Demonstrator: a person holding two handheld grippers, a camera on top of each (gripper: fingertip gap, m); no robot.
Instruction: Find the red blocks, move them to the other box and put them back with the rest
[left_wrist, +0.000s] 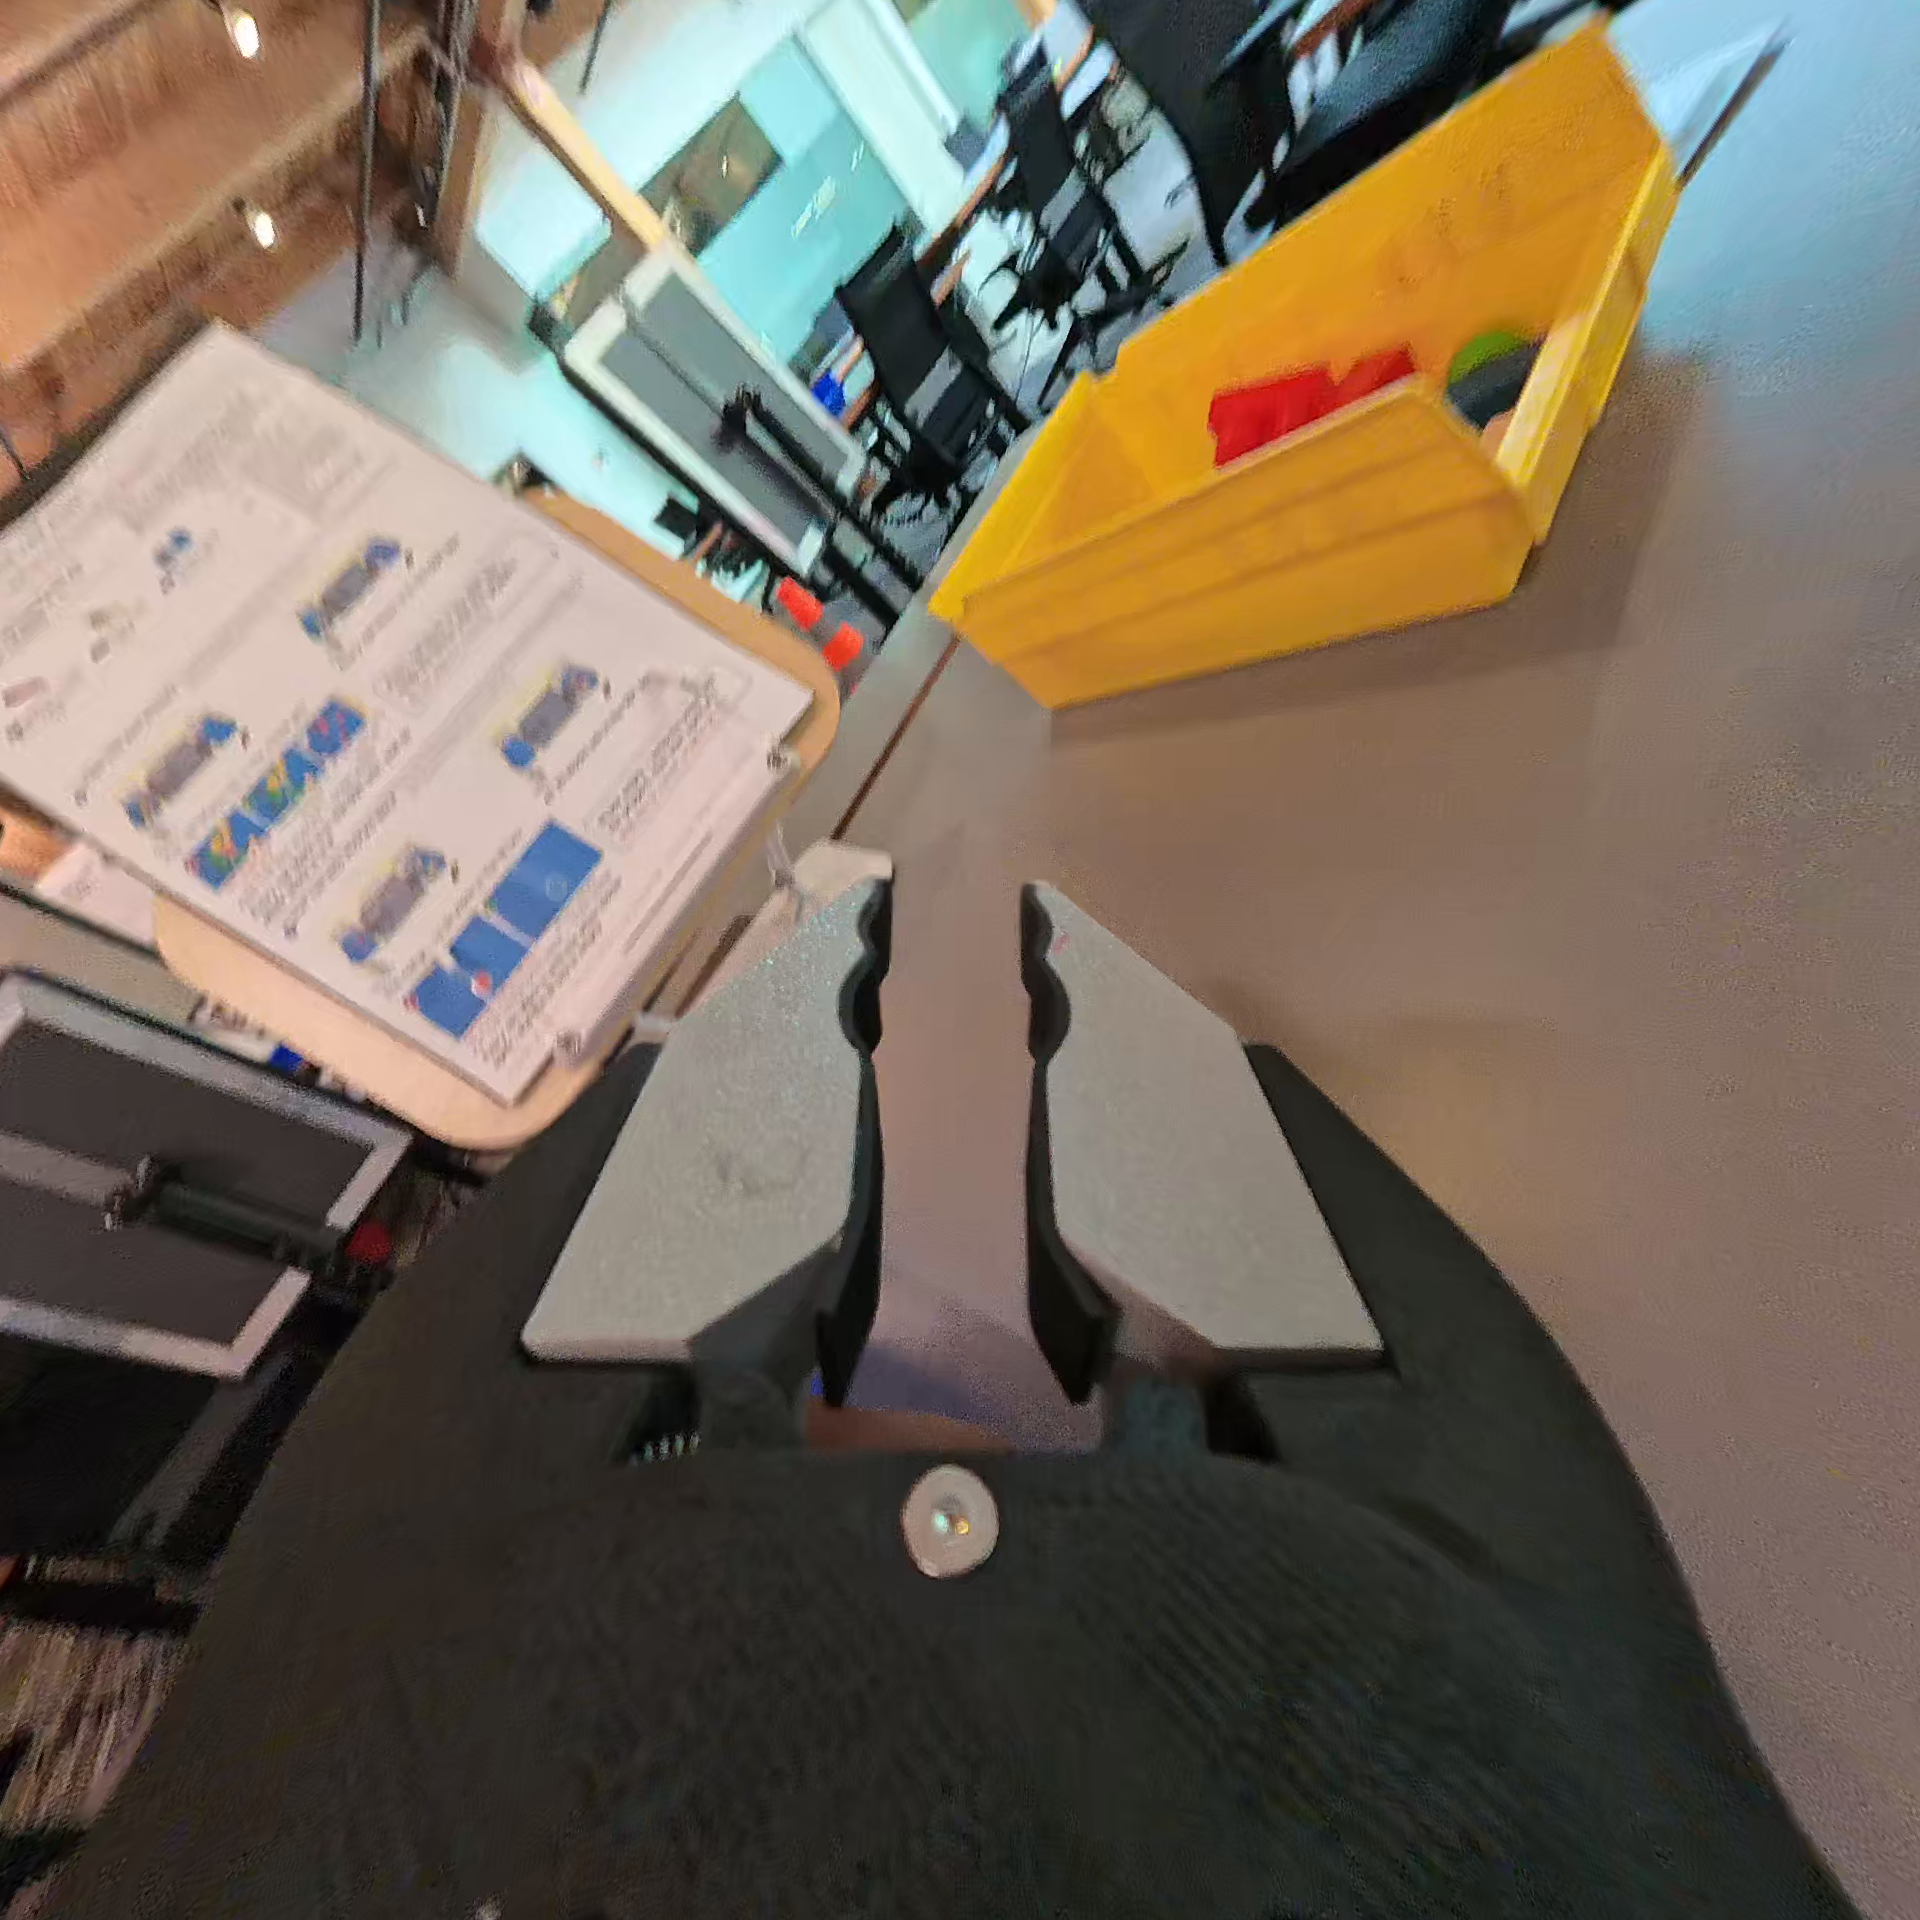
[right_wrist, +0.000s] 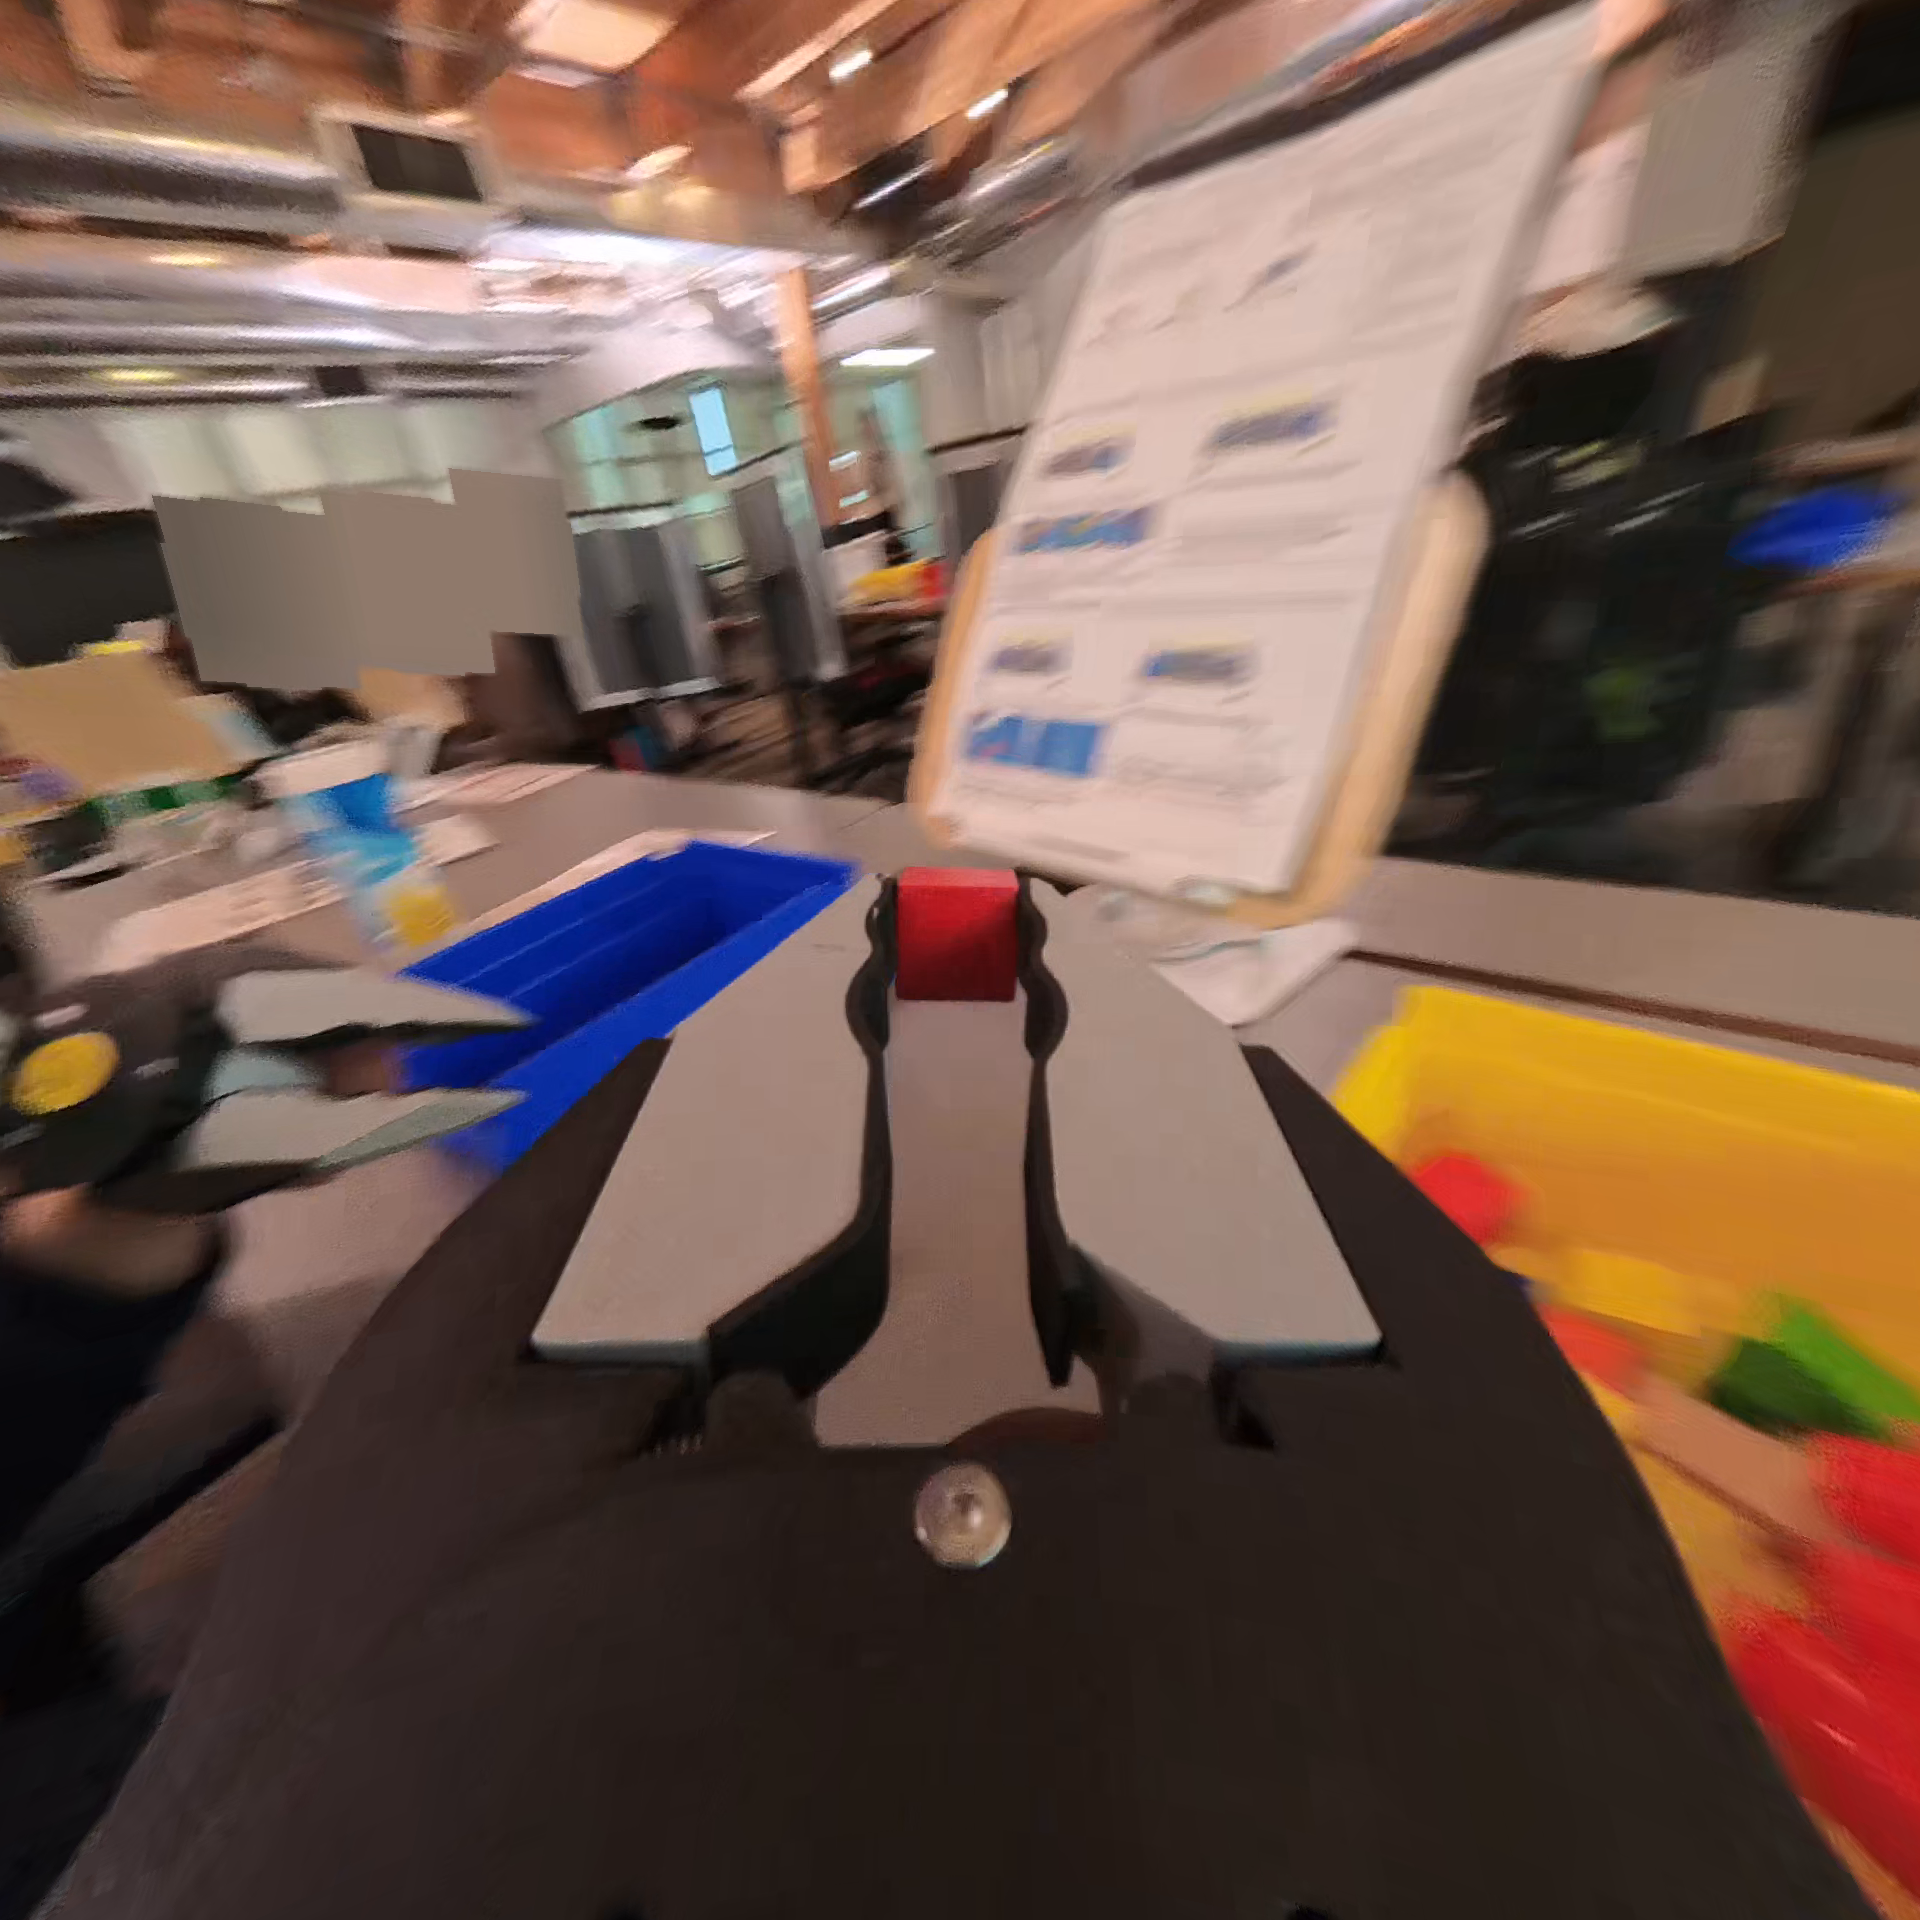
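My right gripper is shut on a red block, held in the air between the blue box on its left and the yellow box on its right. The yellow box holds several red blocks with green and yellow ones. My left gripper is open and empty above the grey table; it also shows at the left of the right wrist view, next to the blue box. In the left wrist view the yellow box stands ahead to the right with red blocks inside.
A white instruction board on a wooden stand rises behind the boxes, also in the left wrist view. Clutter with a blue and white pack lies at the table's far left. Black chairs stand beyond the table.
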